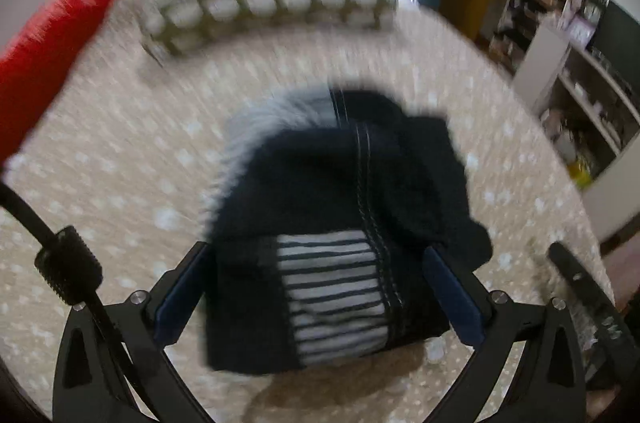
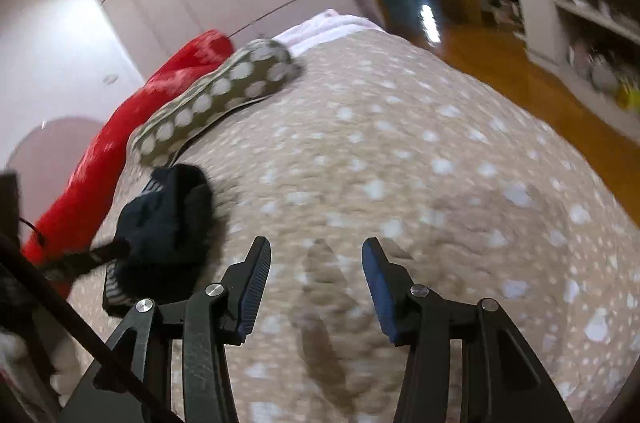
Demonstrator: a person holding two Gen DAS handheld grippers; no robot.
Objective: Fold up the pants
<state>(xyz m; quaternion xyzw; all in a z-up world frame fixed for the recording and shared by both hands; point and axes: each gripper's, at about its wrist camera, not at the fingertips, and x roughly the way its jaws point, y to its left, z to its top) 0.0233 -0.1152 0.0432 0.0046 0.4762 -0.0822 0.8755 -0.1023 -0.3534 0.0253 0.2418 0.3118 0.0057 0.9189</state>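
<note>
Dark pants (image 1: 336, 223), a soft, limp, light bundle at centre frame on the spotted bedspread (image 1: 120, 163), sit between the left gripper (image 1: 320, 287) pads, clamped; right gripper (image 2: 316, 287) apart, empty; best pinched at the waistband edge.

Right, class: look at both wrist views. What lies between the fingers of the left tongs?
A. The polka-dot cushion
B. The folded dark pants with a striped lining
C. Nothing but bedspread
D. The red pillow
B: in the left wrist view the folded dark pants, striped lining showing, sit between the fingers of the left tongs; the right tongs frame only the spotted bedspread.
</note>
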